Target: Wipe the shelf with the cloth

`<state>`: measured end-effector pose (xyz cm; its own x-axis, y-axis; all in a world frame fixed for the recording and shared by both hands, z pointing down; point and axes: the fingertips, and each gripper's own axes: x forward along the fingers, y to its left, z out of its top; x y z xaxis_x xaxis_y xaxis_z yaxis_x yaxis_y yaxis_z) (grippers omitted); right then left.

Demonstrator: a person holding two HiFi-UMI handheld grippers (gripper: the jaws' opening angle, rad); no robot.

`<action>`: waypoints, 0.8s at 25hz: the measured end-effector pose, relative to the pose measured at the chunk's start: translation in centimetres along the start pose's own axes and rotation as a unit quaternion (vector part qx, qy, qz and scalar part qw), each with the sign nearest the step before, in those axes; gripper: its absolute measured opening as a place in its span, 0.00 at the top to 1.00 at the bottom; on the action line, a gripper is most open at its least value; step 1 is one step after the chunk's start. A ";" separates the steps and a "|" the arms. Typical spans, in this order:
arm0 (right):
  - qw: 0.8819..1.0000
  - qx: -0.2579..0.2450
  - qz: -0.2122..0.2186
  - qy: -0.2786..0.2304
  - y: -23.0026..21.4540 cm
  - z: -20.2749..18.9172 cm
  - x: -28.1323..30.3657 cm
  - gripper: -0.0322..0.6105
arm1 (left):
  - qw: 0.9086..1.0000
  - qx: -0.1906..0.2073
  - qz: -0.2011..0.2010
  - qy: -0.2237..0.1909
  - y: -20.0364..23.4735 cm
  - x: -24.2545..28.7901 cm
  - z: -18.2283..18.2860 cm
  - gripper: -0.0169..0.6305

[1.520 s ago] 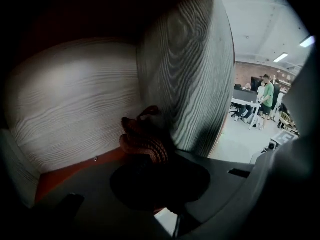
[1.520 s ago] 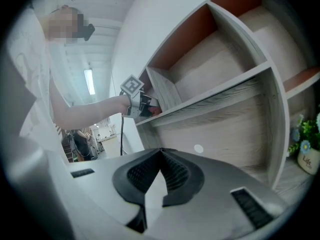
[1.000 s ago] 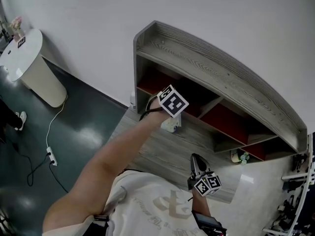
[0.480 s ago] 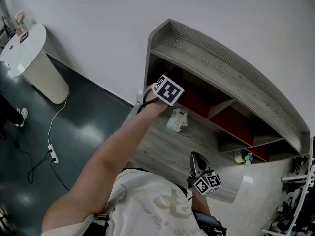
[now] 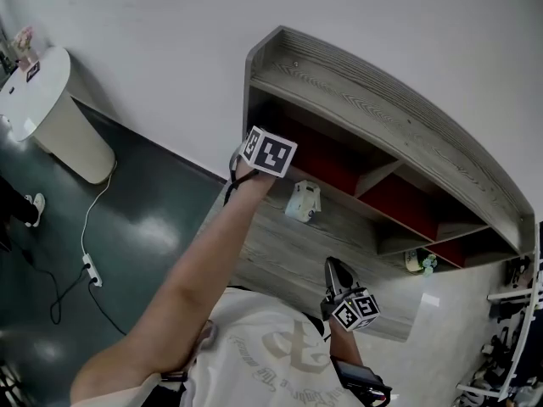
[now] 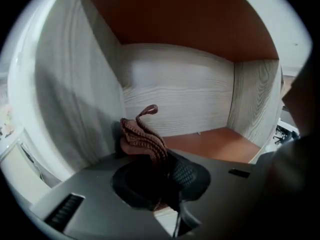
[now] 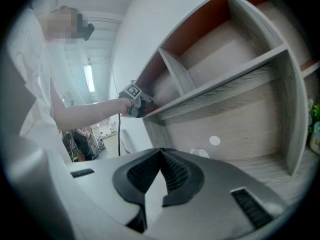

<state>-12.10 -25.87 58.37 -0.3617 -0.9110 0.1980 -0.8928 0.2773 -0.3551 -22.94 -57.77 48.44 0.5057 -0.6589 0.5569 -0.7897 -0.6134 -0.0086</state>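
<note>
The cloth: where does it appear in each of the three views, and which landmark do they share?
Head view: not visible; the left gripper, reaching into the shelf, hides it.
Left gripper view: centre, brown cloth pinched in the jaws.
Right gripper view: too small to tell, by the distant left gripper at left of centre.
Shared landmark: the shelf's left compartment.

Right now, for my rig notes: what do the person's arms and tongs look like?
Left tongs and right tongs: grey bodies, black ribbed pads, each carrying a cube with black-and-white square markers. The person wears a pale, printed, short-sleeved T-shirt.
</note>
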 end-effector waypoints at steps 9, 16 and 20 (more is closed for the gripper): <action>1.000 -0.002 0.017 0.003 1.5 -0.3 1.7 0.94 | 0.997 -0.033 0.000 -0.066 1.4 -3.9 -1.6 0.87; 1.000 -0.012 0.009 0.003 1.4 -0.2 1.5 0.94 | 0.986 -0.031 -0.040 -0.159 1.0 -7.0 -4.9 0.87; 1.000 -0.018 0.002 0.003 1.1 0.0 1.4 0.94 | 0.983 -0.026 -0.057 -0.173 0.3 -7.5 -8.2 0.87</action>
<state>-13.60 -26.82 58.28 -0.3665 -0.9080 0.2032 -0.9004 0.2910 -0.3235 -29.81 -49.47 51.10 0.6725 -0.7017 0.2354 -0.7333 -0.6747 0.0838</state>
